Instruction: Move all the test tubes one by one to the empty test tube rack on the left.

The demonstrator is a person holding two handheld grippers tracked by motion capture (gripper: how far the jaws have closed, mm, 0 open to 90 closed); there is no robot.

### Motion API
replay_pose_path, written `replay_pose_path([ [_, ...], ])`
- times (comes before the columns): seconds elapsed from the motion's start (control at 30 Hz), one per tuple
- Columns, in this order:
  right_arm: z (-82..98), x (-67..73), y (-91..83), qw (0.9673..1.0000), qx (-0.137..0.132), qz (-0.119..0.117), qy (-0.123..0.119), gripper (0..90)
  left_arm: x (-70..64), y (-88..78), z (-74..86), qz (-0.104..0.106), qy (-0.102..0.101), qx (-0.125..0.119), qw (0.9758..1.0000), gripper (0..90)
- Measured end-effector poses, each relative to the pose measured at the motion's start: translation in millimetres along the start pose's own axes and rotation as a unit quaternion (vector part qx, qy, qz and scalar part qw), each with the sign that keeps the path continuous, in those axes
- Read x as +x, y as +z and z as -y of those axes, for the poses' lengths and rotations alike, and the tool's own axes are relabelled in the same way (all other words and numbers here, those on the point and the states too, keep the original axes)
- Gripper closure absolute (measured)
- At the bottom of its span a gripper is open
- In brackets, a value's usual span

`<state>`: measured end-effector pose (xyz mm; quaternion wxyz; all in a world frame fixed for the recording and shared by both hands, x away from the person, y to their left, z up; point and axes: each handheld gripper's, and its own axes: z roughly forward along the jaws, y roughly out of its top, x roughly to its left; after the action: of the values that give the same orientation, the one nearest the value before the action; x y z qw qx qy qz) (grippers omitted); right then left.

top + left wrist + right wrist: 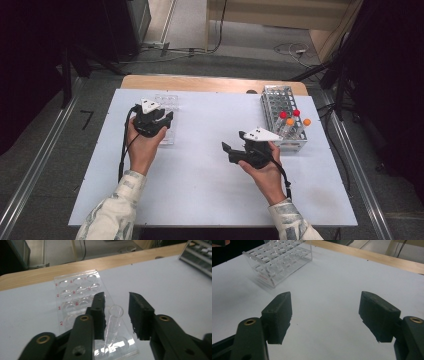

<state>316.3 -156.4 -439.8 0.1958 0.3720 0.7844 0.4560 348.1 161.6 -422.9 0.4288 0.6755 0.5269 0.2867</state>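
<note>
A clear, uncapped tube (113, 320) stands in a near hole of the clear plastic rack (75, 290), leaning slightly. My left gripper (116, 302) stands open around it, and a gap shows between the tube and the right jaw. In the high view the left gripper (161, 117) hovers over the near end of the clear rack (167, 102) at the table's left. My right gripper (234, 141) is held right of centre, pointing left. In its own view, the right gripper (325, 305) is open with nothing between its jaws, and the clear rack (277, 262) lies far off.
A metal wire rack (277, 97) stands at the back right, holding capped tubes (292, 119) with red and orange caps; its edge also shows as the wire rack (197, 257). The white table top (210, 175) lies on a wooden board (210, 84).
</note>
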Motion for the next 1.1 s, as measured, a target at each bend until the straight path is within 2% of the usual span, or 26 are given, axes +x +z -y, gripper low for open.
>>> replay_pose_path([
  [0.07, 0.1, -1.7, -1.5, 1.0000, -0.002, 0.002, 0.001, 25.0, 0.1, -2.2, -1.1, 0.000, -0.005, -0.007, 1.0000, 53.0],
  [0.1, 0.1, -1.7, -1.5, 1.0000, -0.002, 0.002, 0.001, 25.0, 0.1, -4.4, -2.0, 0.002, -0.010, -0.012, 0.9999, 53.0],
  [0.13, 0.9, -4.2, -3.6, 1.0000, -0.003, 0.005, 0.002, 25.1, 0.1, -6.5, -2.6, 0.008, -0.015, -0.018, 0.9997, 45.7],
  [0.17, 0.9, -4.2, -3.6, 1.0000, -0.003, 0.005, 0.002, 25.1, -0.2, -8.6, -3.1, 0.015, -0.022, -0.021, 0.9994, 45.7],
  [0.27, 3.6, -11.8, -11.5, 0.9999, -0.006, 0.013, 0.005, 25.0, -1.0, -16.0, -2.6, 0.025, -0.036, -0.020, 0.9989, 33.3],
  [0.3, 3.6, -11.8, -11.5, 0.9999, -0.006, 0.013, 0.005, 25.0, -1.2, -18.8, -1.9, 0.027, -0.036, -0.019, 0.9988, 33.3],
  [0.33, 4.9, -16.9, -17.5, 0.9997, -0.010, 0.019, 0.008, 25.1, -1.3, -21.2, -0.8, 0.029, -0.037, -0.016, 0.9988, 29.0],
  [0.4, 5.4, -19.7, -20.7, 0.9997, -0.012, 0.020, 0.010, 25.1, -1.0, -25.9, 2.0, 0.037, -0.042, -0.015, 0.9983, 27.6],
  [0.47, 7.0, -27.4, -31.4, 0.9992, -0.018, 0.031, 0.015, 25.1, -0.7, -30.8, 5.2, 0.040, -0.039, -0.015, 0.9983, 25.6],
  [0.5, 7.0, -27.4, -31.4, 0.9992, -0.018, 0.031, 0.015, 25.1, -0.8, -32.9, 6.8, 0.041, -0.038, -0.015, 0.9983, 25.6],
  [0.53, 8.9, -33.0, -38.8, 0.9989, -0.023, 0.035, 0.018, 25.2, -1.2, -34.9, 8.5, 0.040, -0.038, -0.015, 0.9984, 24.0],
  [0.7, 14.0, -45.6, -52.8, 0.9979, -0.032, 0.050, 0.025, 25.4, -2.3, -41.1, 15.5, 0.048, -0.040, -0.019, 0.9979, 22.7],
  [0.73, 16.8, -52.1, -59.1, 0.9974, -0.033, 0.058, 0.029, 25.5, -2.7, -42.2, 16.3, 0.051, -0.040, -0.019, 0.9977, 22.6],
  [0.77, 16.8, -52.1, -59.1, 0.9974, -0.033, 0.058, 0.029, 25.5, -3.1, -43.0, 17.0, 0.054, -0.040, -0.019, 0.9976, 22.6],
  [0.9, 24.8, -67.1, -70.3, 0.9957, -0.033, 0.077, 0.039, 25.5, -5.5, -44.9, 21.4, 0.057, -0.039, -0.016, 0.9975, 22.1],
  [1.1, 30.6, -80.5, -75.6, 0.9937, -0.031, 0.095, 0.051, 25.9, -7.6, -50.0, 24.9, 0.056, -0.034, -0.013, 0.9978, 21.0],
])
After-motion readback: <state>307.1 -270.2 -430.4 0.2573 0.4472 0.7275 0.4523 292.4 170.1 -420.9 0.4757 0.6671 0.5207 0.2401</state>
